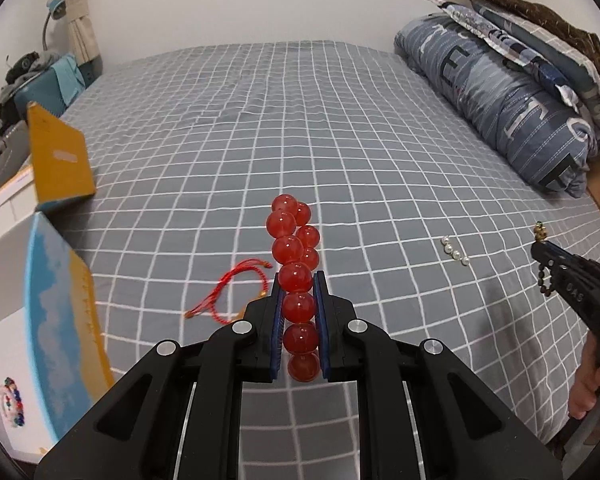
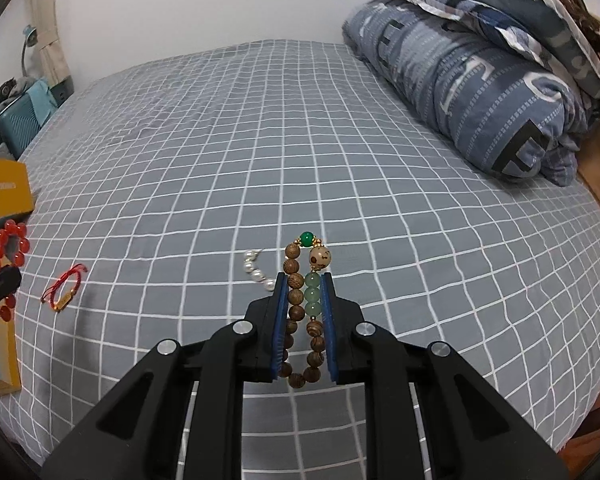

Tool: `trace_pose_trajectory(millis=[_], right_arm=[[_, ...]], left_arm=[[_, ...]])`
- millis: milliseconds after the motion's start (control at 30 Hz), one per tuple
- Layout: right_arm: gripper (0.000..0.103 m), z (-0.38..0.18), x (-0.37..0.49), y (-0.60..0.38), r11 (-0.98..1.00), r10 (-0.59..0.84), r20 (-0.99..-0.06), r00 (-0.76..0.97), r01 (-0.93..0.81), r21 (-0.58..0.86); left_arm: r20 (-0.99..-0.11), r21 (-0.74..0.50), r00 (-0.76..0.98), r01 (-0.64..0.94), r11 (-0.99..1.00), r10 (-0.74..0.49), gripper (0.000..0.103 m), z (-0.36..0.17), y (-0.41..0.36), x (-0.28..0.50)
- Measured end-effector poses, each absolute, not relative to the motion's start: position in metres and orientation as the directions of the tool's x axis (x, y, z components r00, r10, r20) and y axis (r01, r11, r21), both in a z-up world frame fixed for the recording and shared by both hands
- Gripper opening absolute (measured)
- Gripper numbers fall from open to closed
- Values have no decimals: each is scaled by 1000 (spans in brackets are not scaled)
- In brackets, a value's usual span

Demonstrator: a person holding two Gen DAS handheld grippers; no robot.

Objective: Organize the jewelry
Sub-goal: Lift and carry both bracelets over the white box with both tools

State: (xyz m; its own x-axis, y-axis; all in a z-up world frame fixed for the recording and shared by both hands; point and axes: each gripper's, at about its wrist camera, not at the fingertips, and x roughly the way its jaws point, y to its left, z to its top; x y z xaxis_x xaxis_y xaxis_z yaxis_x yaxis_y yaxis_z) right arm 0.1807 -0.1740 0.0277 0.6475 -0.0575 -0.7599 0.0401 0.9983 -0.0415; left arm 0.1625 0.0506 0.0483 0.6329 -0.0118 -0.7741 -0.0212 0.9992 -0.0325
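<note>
Here, left tongs [image 1: 298,280] pinch the red bead bracelet [image 1: 292,248]; right tongs [image 2: 304,282] pinch the wooden bead bracelet [image 2: 296,280].

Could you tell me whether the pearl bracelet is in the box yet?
Out: the pearl bracelet lies on the bedsheet, ungripped.

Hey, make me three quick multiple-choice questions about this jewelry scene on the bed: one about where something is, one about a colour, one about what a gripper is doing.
1. Where does the thin red cord bracelet lie?
A on the checked grey bedsheet
B on the pillows
C in a gripper

2. What colour are the large glossy beads in the left gripper?
A green
B red
C white

3. The right gripper is:
A open, holding nothing
B shut on the brown wooden-bead bracelet
C out of view

Answers: A, it rests flat on the sheet; B, they are translucent red; B, the pads pinch the bracelet.
</note>
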Motion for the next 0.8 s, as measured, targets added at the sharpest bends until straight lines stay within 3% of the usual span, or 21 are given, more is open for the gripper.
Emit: trace_pose_trajectory(millis=[800], right_arm=[[15,50,168,14,980,135,-748,649,-199,4]], left_arm=[[-734,-43,669,-214,976,115,13,86,196,75]])
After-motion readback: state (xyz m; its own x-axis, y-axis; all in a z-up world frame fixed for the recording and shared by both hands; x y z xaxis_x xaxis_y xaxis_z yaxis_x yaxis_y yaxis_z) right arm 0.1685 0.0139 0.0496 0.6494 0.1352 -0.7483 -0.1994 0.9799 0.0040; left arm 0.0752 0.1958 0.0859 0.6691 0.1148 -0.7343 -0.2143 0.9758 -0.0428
